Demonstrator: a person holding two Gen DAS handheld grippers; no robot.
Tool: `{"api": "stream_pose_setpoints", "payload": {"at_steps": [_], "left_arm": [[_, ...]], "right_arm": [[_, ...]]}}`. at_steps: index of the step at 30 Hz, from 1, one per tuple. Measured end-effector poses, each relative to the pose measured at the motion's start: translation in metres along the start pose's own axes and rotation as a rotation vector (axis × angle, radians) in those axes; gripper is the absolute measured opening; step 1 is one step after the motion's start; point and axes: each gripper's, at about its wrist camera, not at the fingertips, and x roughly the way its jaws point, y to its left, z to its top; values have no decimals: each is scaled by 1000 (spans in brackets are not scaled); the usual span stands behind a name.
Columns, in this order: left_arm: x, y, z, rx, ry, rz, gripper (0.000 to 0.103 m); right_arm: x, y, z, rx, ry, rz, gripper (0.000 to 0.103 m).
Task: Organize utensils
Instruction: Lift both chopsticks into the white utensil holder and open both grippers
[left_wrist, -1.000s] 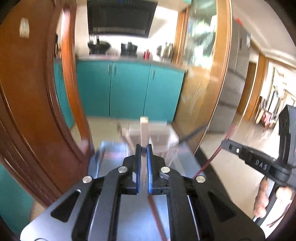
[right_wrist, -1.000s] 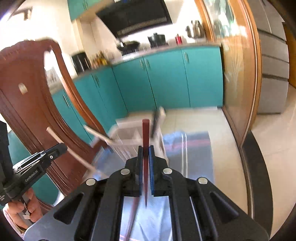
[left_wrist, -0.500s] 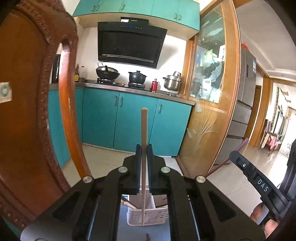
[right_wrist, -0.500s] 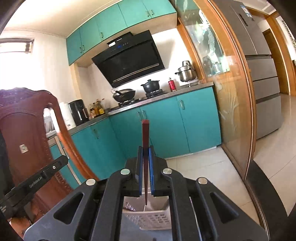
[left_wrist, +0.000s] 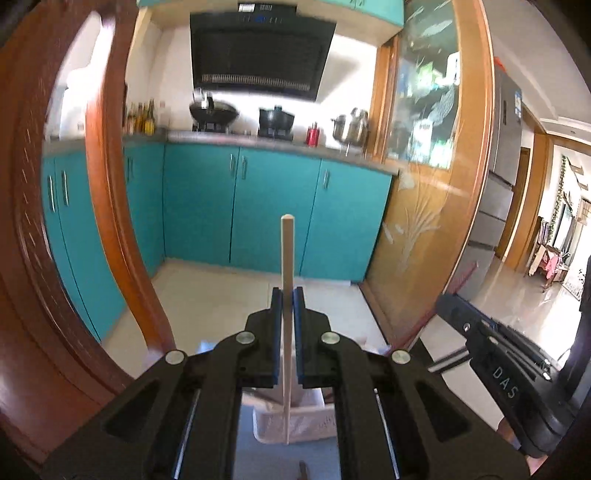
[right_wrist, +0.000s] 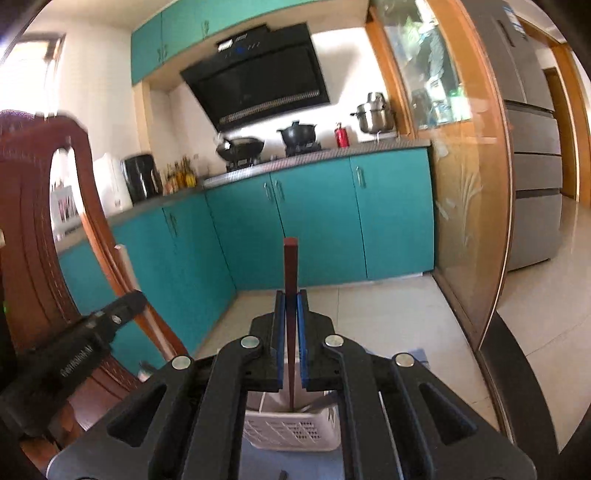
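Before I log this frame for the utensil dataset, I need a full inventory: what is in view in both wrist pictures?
pale wooden chopstick: 1, light wood, upright in the left gripper.
dark red chopstick: 1, upright in the right gripper.
white basket: 1, perforated, below both grippers on a blue cloth.
carved chair: 1, reddish wood, at left.
cabinets: teal, along the back wall.
range hood: 1, black, above the stove.
wok: 1, black, on the stove.
steel pot: 1, on the counter.
red can: 1, beside it.
fridge: 1, grey, at right.
left gripper: fingers shut on the pale chopstick.
right gripper: fingers shut on the red one.
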Motion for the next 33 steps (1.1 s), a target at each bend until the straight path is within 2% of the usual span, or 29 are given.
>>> {"api": "stream_pose_setpoints", "payload": {"at_steps": [1,6,13,16,18,21,24,26,29,33], "left_arm": [[7,-1,-4,1,22,3,7],[13,-3,-15,31,33,16,7],[23,25,-25,-64,106,-47,7],[21,27,-27,-81,112,-50,7],[12,27,-23,-108,101,-80,7],[-21,24,-8,-125,-12,-105,7],[-66,15,7,-94,-256,-27,7],[-83,10,11,-76,-358,17,7],[-93,11,19,-101,-419,6,7],[-74,11,22,-101,-408,39,7]], "right_arm": [[2,2,-3,-10,7,-2,7],[9,9,-15,-61,36,-18,7],[15,0,-20,-45,71,-19,7],[16,-4,-21,-42,75,-20,7],[15,-5,-21,-36,74,-18,7],[12,-7,-21,-28,65,-14,7],[10,-10,-22,-18,63,-10,7],[11,-10,-24,-14,70,-7,7],[11,-11,-27,-14,78,-7,7],[12,-12,-30,-18,91,0,7]]}}
